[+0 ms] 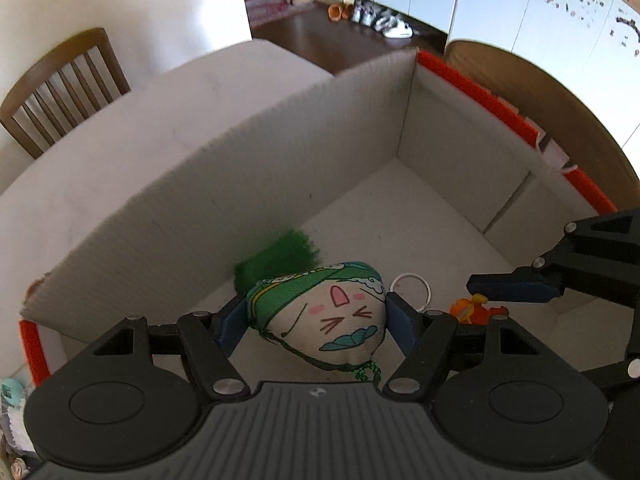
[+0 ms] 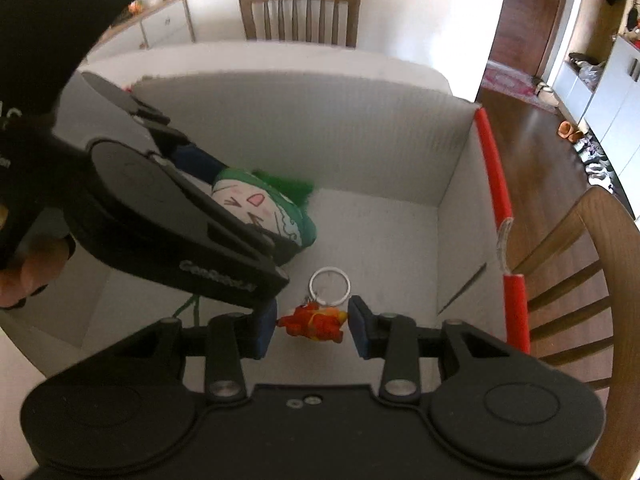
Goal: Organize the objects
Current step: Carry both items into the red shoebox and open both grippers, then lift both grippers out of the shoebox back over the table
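My left gripper (image 1: pixel 316 316) is shut on a stuffed pouch (image 1: pixel 320 320) with a cartoon face and green tassel, held over the inside of a grey cardboard box (image 1: pixel 440 148). The pouch also shows in the right wrist view (image 2: pixel 260 208). My right gripper (image 2: pixel 312 326) is open, its jaws on either side of a small orange-red toy keychain (image 2: pixel 314 322) with a white ring (image 2: pixel 330 286) lying on the box floor. The toy (image 1: pixel 478 310) and ring (image 1: pixel 412 290) also show in the left wrist view, below the right gripper's finger (image 1: pixel 516 286).
The box has orange-red edging (image 2: pixel 496 184) and stands on a white table (image 1: pixel 160 120). Wooden chairs (image 2: pixel 300 16) stand at the table's far side and right (image 2: pixel 580 272). Small items lie by the box's left corner (image 1: pixel 12 400).
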